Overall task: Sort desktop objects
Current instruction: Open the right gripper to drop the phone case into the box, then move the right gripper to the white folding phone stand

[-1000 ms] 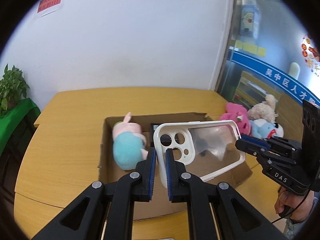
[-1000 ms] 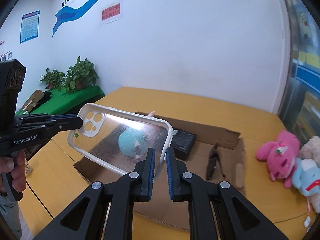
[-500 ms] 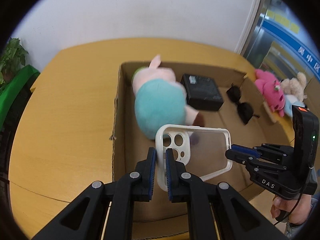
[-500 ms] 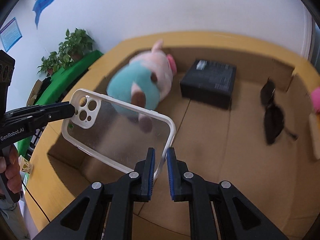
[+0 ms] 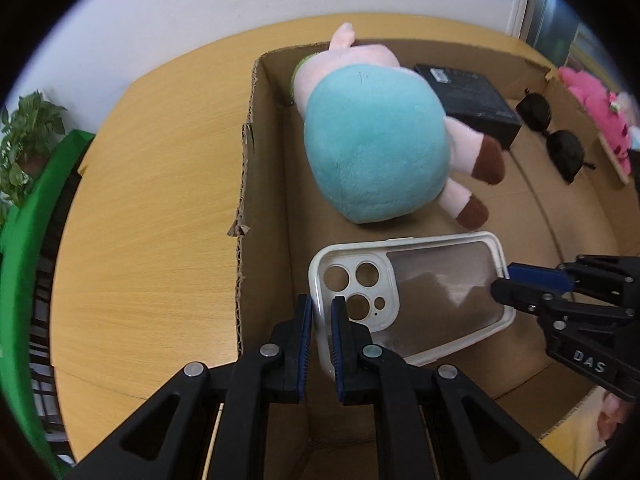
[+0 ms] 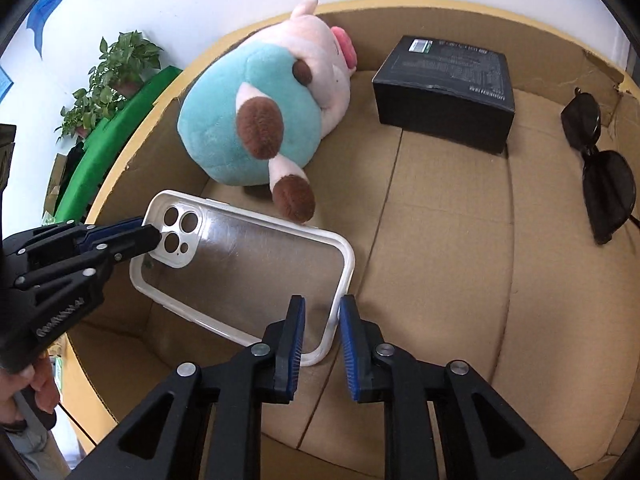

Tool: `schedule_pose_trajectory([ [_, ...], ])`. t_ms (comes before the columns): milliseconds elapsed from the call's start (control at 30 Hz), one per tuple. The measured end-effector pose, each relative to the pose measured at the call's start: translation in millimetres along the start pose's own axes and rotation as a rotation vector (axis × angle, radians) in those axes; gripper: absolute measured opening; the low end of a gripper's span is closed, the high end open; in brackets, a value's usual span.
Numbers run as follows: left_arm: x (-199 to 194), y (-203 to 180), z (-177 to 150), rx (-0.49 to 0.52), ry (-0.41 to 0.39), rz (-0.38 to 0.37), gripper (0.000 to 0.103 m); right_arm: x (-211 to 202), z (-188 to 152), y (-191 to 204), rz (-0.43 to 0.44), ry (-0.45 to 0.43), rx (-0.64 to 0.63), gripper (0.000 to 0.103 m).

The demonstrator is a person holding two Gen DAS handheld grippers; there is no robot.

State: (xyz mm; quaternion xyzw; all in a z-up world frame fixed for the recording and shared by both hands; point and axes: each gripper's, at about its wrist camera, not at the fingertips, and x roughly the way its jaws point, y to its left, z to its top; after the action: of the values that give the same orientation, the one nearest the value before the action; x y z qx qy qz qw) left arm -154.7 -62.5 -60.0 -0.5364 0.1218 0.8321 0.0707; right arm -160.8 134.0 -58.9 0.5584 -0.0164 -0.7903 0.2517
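Two hand-held grippers above an open cardboard box [image 5: 260, 184] standing on a wooden desk [image 5: 160, 200]. The left gripper [image 5: 319, 312] is clenched on the camera-cutout end of a clear phone case [image 5: 432, 292] with a white rim, its blue pads pressing the rim from either side. The right gripper [image 6: 322, 320] straddles the opposite end of the case; its jaws have just been opening, and in the right wrist view a gap shows between each pad and the rim, so the grip there is released with the case edge between the fingers. The case hangs low inside the box, tilted, close above the box floor; whether its lower edge touches the cardboard cannot be told from these views. Just beyond the case, ahead of both grippers, lies a plush pig [image 6: 264, 108] in a teal garment, one brown foot near the far long edge of the case. Farther ahead and to the right of the right gripper sits a black carton [image 6: 448, 92], and well to that gripper's right, by the box wall, a pair of dark sunglasses [image 6: 600, 168]. A pink plush toy [image 5: 592, 108] lies outside the box, far right of the left gripper.
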Motion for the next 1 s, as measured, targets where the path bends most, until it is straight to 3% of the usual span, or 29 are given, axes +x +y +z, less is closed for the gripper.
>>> schedule_pose_trajectory([
  [133, 4.9, -6.8, 1.7, 0.037, 0.024, 0.043, 0.01, -1.2, -1.3, -1.4, -0.002, 0.001, 0.013, 0.022],
  [233, 1.7, -4.4, 1.3, 0.019, 0.014, 0.001, 0.01, -6.0, -3.8, 0.2, -0.006, -0.014, 0.006, 0.046],
  [267, -3.0, -3.0, 1.8, 0.01, -0.007, -0.02, 0.01, -11.6, -5.1, 3.0, -0.019, -0.033, -0.009, 0.054],
  [400, -44.8, 7.2, -7.2, -0.033, -0.146, -0.061, 0.011, -51.7, -17.0, 9.7, -0.008, -0.138, -0.033, 0.065],
  [467, -71.8, 10.2, -18.9, -0.061, -0.223, -0.082, 0.02, -83.9, -30.1, 15.2, -0.022, -0.221, -0.053, 0.076],
  [500, -88.8, 10.0, -27.2, -0.076, -0.275, -0.093, 0.037, -95.5, -35.9, 17.0, -0.043, -0.258, -0.064, 0.085],
  [533, -102.6, 8.8, -34.7, -0.086, -0.324, -0.102, 0.057, -107.3, -43.0, 18.7, -0.072, -0.294, -0.075, 0.087],
  [600, -129.8, 1.2, -50.3, -0.093, -0.439, -0.129, 0.078, -130.0, -57.3, 18.4, -0.128, -0.351, -0.081, 0.09],
  [667, -147.0, -8.2, -60.3, -0.084, -0.522, -0.136, 0.079, -142.0, -65.7, 16.9, -0.16, -0.358, -0.073, 0.09],
  [733, -155.3, -20.6, -67.8, -0.071, -0.549, -0.161, 0.079, -146.3, -68.8, 20.2, -0.199, -0.373, -0.086, 0.092],
  [1000, -154.2, -51.4, -81.0, -0.05, -0.517, -0.196, 0.079, -158.3, -107.1, 19.2, -0.203, -0.385, -0.092, 0.093],
])
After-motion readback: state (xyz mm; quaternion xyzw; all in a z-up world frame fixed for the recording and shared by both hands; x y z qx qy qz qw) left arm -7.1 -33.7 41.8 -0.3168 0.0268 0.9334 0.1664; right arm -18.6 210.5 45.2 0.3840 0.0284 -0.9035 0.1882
